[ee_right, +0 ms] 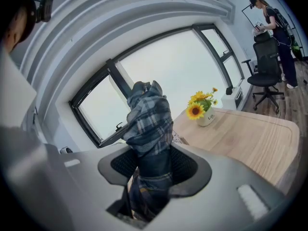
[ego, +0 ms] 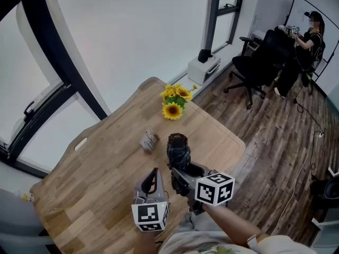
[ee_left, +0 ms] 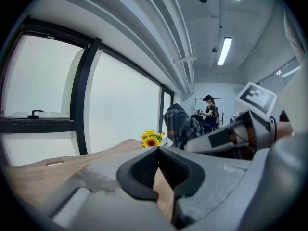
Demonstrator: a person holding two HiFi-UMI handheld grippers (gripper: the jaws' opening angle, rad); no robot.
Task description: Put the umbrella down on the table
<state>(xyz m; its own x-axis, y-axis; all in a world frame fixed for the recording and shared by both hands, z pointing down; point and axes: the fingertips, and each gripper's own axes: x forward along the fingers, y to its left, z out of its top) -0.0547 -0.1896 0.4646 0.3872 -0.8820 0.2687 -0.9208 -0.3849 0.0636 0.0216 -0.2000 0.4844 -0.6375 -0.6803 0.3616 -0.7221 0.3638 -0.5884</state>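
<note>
A folded plaid umbrella [ego: 178,148] stands upright over the wooden table [ego: 95,179], off its surface. My right gripper [ego: 184,174] is shut on its lower part. In the right gripper view the umbrella [ee_right: 149,119] rises between the two dark pads of the right gripper [ee_right: 155,163], which press on it from both sides. My left gripper [ego: 153,179] hangs just left of the umbrella, apart from it. The tips of the left gripper [ee_left: 157,154] meet with nothing between them. The umbrella [ee_left: 182,126] shows beyond them to the right.
A small pot of sunflowers [ego: 174,103] stands near the table's far edge, and a small striped pack [ego: 149,140] lies left of the umbrella. The table's right edge is close to the umbrella. Black office chairs [ego: 259,67] and a person [ego: 312,36] are at the far right.
</note>
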